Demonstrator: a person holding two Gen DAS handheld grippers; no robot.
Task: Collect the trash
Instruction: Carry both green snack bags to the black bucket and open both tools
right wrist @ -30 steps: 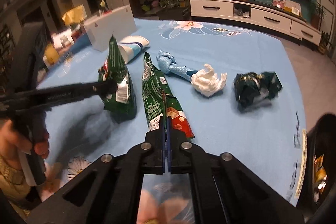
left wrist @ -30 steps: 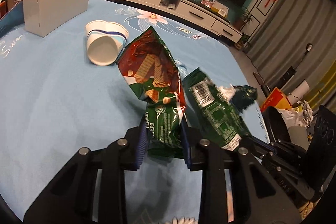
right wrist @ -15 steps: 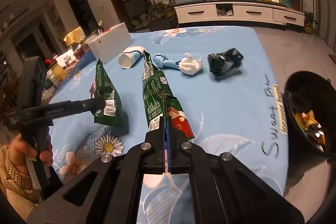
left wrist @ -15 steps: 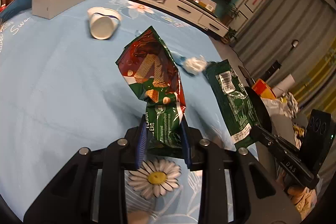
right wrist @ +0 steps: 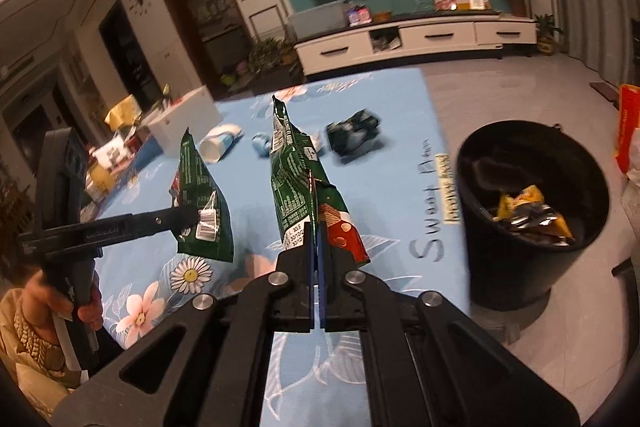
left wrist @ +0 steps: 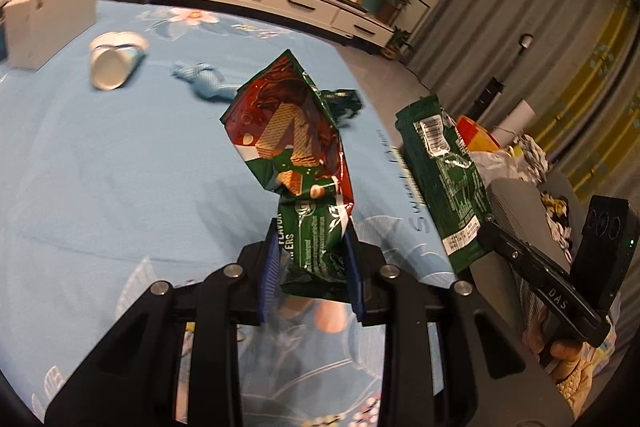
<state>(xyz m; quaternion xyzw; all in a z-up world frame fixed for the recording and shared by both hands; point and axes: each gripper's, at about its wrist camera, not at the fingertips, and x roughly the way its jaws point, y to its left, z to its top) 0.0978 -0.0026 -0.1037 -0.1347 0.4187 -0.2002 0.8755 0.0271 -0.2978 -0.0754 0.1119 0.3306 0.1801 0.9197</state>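
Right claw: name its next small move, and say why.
Probably carry the right claw and its wrapper sideways until it hangs above the bin. The claw is shut on the wrapper, which hangs above the table, beside the open bin.

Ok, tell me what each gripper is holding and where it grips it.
The left gripper pinches a wafer wrapper by its crumpled bottom end. The right gripper clamps a second wrapper by its bottom edge.

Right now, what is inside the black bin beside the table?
In the right wrist view, the black bin holds crumpled wrappers, a yellow one on top of silvery ones. Its near wall hides the bottom, so anything beneath them cannot be seen.
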